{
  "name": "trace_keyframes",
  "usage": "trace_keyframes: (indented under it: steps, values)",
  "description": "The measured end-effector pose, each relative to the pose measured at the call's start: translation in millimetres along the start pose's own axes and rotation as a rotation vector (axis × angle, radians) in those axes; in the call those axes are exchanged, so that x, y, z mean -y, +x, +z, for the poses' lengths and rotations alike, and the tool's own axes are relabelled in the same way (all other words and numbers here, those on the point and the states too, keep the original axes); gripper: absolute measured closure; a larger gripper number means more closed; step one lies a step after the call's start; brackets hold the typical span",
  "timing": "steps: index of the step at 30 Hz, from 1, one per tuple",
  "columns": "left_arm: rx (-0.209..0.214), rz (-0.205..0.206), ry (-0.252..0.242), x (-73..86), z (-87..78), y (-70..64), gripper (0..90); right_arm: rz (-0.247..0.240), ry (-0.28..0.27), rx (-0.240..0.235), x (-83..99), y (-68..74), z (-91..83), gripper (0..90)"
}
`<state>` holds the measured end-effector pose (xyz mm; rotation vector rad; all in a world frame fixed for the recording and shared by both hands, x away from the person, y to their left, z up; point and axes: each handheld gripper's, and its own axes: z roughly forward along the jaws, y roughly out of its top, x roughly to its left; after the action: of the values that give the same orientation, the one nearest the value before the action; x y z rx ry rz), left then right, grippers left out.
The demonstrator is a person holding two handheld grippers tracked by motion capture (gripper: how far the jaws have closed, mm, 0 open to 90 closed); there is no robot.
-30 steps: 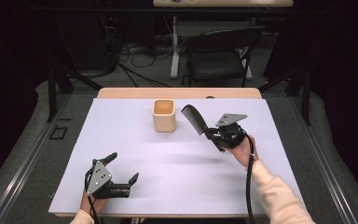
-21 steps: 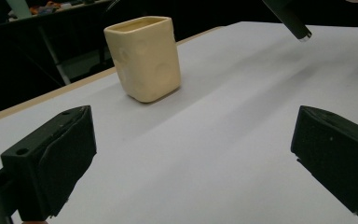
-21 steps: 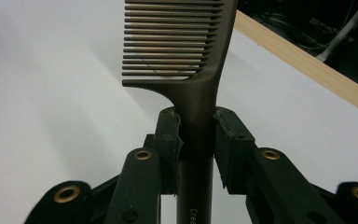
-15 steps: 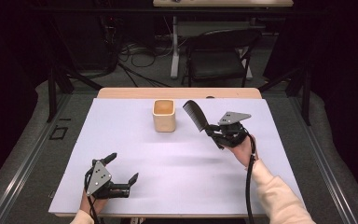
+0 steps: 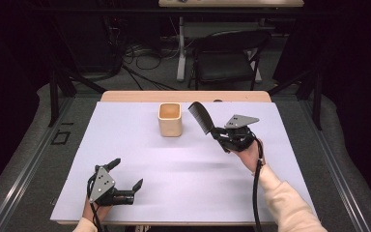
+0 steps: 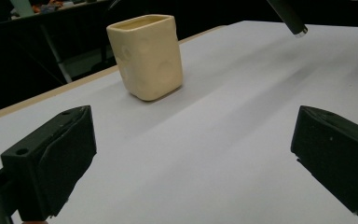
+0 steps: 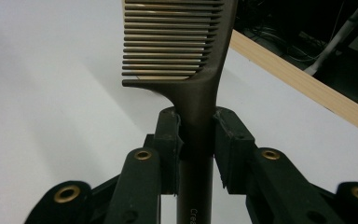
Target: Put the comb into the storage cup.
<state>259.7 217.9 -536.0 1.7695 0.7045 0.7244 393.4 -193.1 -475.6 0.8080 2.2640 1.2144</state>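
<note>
Comb [image 5: 200,116]: clamped by the handle in the right gripper [image 5: 218,132], lifted clear of the table, teeth end raised and leaning toward 10 o'clock — held just beside the cup at its 3 o'clock, not touching it.
Cup [image 5: 169,119]: upright on the white table sheet [image 5: 183,169], toward 12 o'clock of the sheet's middle, mouth open, nothing seen inside from the high view.
Right gripper: jaws closed tight on the comb's handle just below the teeth; in the right gripper view both pads [image 7: 169,140] pressed against the handle's sides.
Left gripper [image 5: 128,179]: jaws spread wide, nothing between them, resting low at 7 o'clock of the sheet, well apart from cup and comb; in the left gripper view aimed toward the cup [image 6: 147,56].
Done, by judgement: pick-up finished — comb gripped and carried up near the cup.
Left, by judgement: swing the comb over the cup's mouth, lower one end in, release; none of it begun.
Hidden: lower end of the handle cut off at the bottom of the right gripper view, lettering there only partly readable; comb's top cropped at that view's upper edge.
Hard to make out: cup's floor, in shadow; dark rod [image 6: 286,16] at 1 o'clock in the left gripper view, probably the comb's handle tip, not certain.
</note>
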Motion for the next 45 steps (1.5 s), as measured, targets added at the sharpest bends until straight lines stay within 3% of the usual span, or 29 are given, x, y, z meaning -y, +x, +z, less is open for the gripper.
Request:
trace_keyframes:
  steps: [45]
  values:
    - [-0.003, -0.007, 0.000, 0.7, -1.5, 0.9, 0.1, -0.017, -0.058, 0.021, -30.5, 1.0, 14.6, 72.1]
